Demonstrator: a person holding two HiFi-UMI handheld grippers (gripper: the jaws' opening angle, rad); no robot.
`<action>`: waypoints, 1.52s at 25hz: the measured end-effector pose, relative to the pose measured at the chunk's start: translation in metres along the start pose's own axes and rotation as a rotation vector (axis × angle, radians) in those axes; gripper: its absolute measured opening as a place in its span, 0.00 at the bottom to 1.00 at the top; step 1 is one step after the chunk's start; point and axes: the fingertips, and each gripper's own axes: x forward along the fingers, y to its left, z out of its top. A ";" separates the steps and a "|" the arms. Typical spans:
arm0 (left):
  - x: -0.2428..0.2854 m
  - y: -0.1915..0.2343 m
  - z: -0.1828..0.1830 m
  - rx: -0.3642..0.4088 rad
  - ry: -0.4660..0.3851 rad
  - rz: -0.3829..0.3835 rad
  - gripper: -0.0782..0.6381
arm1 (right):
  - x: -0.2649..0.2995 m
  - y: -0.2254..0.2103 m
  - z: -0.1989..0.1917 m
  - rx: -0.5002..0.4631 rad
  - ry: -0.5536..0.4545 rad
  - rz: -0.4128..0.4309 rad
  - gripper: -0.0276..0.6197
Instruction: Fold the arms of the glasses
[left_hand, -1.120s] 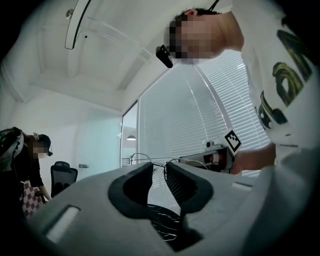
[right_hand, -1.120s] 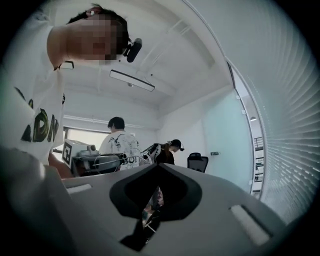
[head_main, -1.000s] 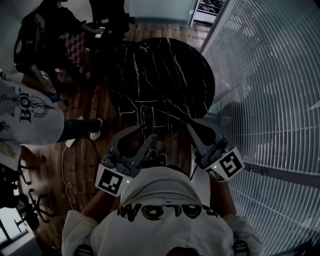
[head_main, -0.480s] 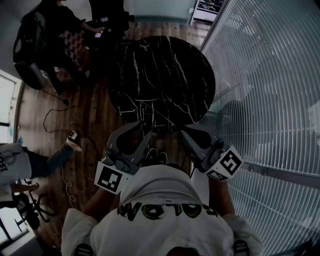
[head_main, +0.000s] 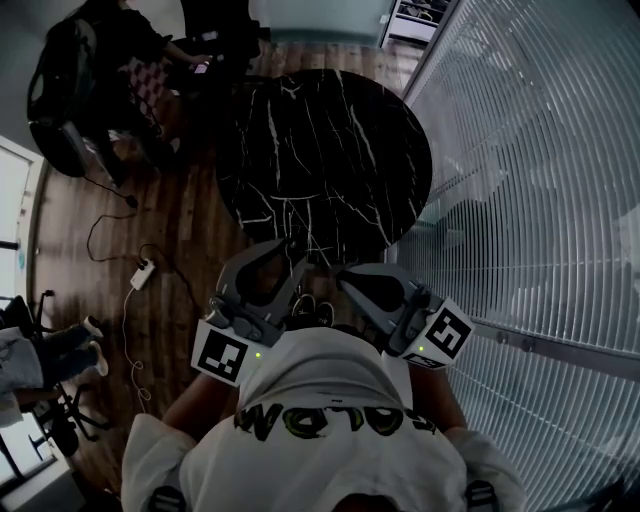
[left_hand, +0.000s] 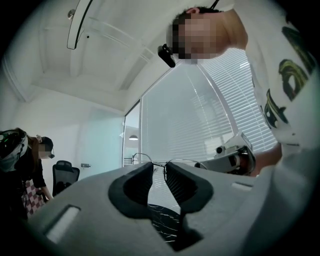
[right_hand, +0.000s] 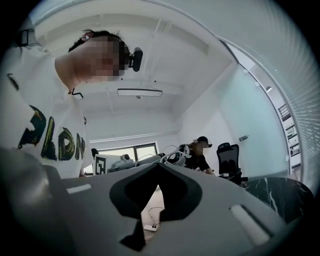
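Clearly, left gripper (left_hand: 158, 167) jaws pinch glasses (left_hand: 184, 160) bridge, murky in head view, right gripper (right_hand: 159, 166) closed empty

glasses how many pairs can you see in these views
1. The thin wire-rimmed glasses are pinched at the bridge between the jaws of the left gripper, with a lens rim showing on each side. No other pair shows.

The right gripper (head_main: 345, 276) swings left, closing in on the left gripper (head_main: 293, 258) at the near edge of the table (head_main: 330, 130). At far left, a bystander in a white printed shirt walks off; only legs (head_main: 45, 345) remain in frame, uncovering a white power strip (head_main: 142, 272).
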 end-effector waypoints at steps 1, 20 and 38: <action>0.000 0.000 0.000 -0.001 0.000 0.001 0.23 | 0.001 0.002 0.000 0.002 -0.001 0.007 0.05; 0.002 -0.003 -0.001 -0.004 0.008 0.020 0.23 | 0.017 0.029 0.004 0.039 -0.041 0.104 0.05; 0.006 -0.001 -0.003 -0.035 0.017 0.079 0.23 | -0.017 -0.037 0.034 -0.225 -0.033 -0.464 0.05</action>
